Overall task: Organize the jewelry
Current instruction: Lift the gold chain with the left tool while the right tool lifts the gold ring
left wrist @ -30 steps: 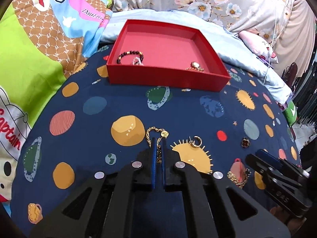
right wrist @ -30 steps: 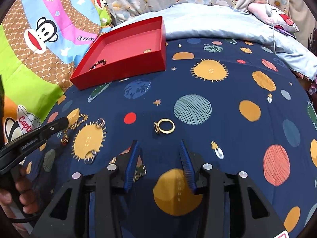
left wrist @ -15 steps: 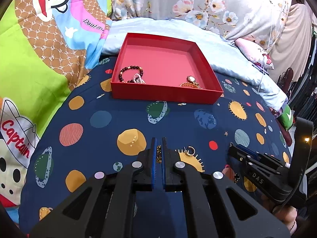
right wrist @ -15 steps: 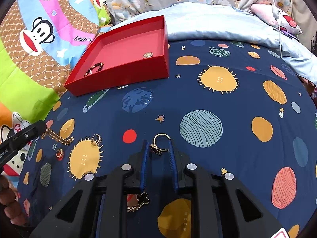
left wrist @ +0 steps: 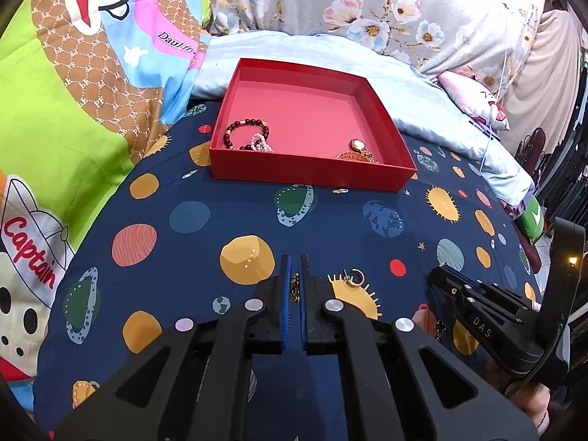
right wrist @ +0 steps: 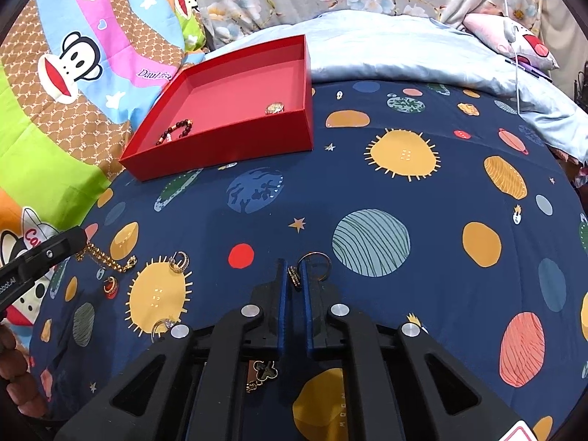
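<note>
While our left gripper (left wrist: 294,275) pinches a gold chain bracelet (left wrist: 294,286) above the navy planet-print bedsheet (left wrist: 330,220), our right gripper (right wrist: 293,275) is pressed together on a gold ring (right wrist: 314,264), both well short of the shallow red cardboard tray (left wrist: 308,172) holding a dark beaded bracelet (left wrist: 242,134) and gold watch (left wrist: 356,145)

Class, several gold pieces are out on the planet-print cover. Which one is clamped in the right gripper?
The gold ring pinched in the right gripper. The gold chain hangs from the left gripper; the hoop earring lies loose.
</note>
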